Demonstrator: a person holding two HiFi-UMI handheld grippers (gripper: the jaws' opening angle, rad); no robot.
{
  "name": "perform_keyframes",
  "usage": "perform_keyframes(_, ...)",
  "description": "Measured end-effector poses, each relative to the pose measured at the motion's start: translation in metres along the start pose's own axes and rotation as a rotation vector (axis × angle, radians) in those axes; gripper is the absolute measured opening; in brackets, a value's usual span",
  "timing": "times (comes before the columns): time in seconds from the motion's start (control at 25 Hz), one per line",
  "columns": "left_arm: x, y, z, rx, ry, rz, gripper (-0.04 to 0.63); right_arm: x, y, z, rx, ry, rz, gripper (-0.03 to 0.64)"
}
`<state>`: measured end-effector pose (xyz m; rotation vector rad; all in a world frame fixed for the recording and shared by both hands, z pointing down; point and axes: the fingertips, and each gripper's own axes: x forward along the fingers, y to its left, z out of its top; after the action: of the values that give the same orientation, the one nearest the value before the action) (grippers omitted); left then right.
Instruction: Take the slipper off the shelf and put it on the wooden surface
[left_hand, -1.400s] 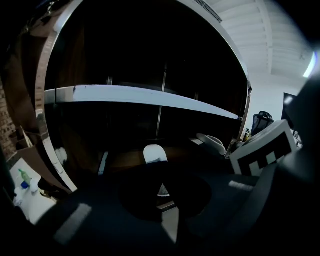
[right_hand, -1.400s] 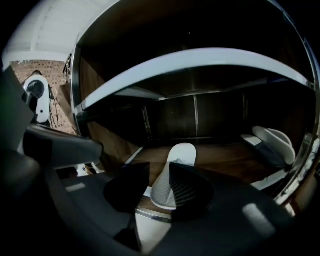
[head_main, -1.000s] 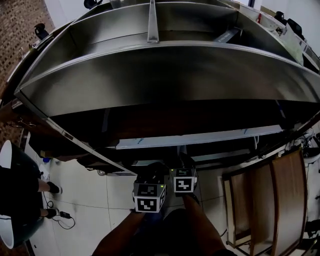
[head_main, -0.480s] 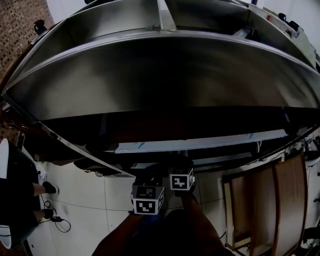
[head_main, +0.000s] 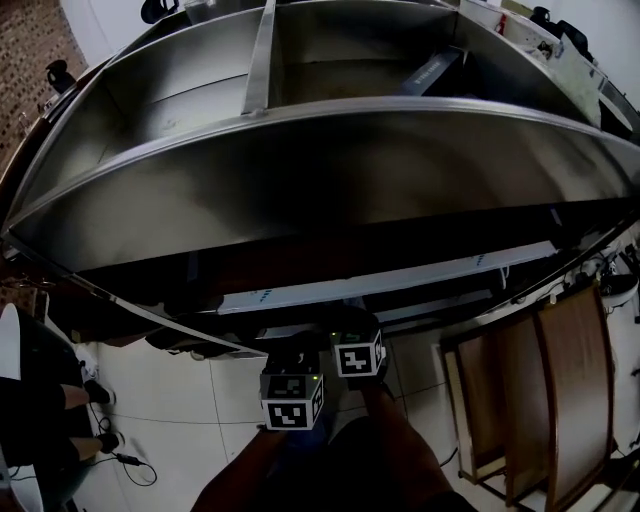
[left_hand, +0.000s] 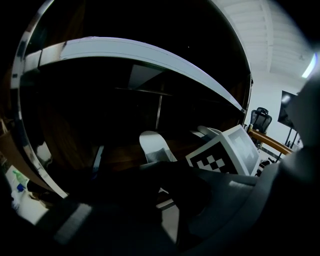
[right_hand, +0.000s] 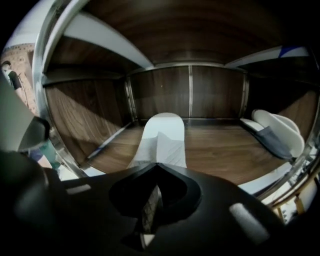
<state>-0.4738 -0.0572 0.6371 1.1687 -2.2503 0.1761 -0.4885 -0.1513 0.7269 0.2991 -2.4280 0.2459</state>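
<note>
right gripper (right_hand: 156, 172): jaws had just snapped together, pinching the near edge of the slipper (right_hand: 162, 135) at bottom centre of its own view. Looked like a real hold, not just a touch.
left gripper (head_main: 291, 398): parked just beside the right one at bottom centre of the head view. Its own view was way too dark, so I honestly couldn't tell if the jaws were apart or together.
slipper spot: white, lying flat on the wood floor inside the low bay of the shelf (head_main: 330, 150), mid-frame in the right gripper view. Not lifted yet.
second slipper (right_hand: 277, 132): over at the right edge of that view, well apart, untouched.
done so far: the reach and the grab, I'd say.
left to do: pull it out, carry it over, set it down.
drop spot: my guess was the wooden panels (head_main: 545, 390) at lower right of the head view.
</note>
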Motion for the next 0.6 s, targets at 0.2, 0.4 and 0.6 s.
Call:
perform_keyframes(0.2,-0.011,-0.016,0.006,0.009,0.027,-0.01,0.006,-0.028,0.001,0.01,0.016,-0.012,0.007,0.008)
perform_keyframes(0.4,-0.026,-0.033,0.011,0.006,0.037,-0.018,0.006,-0.057,0.003,0.006,0.01,0.005,0.01,0.008)
perform_keyframes(0.6,-0.042,-0.054,0.018,0.007,0.022,-0.021,0.006,-0.091,-0.004,-0.001,0.003,-0.004,0.016,0.008)
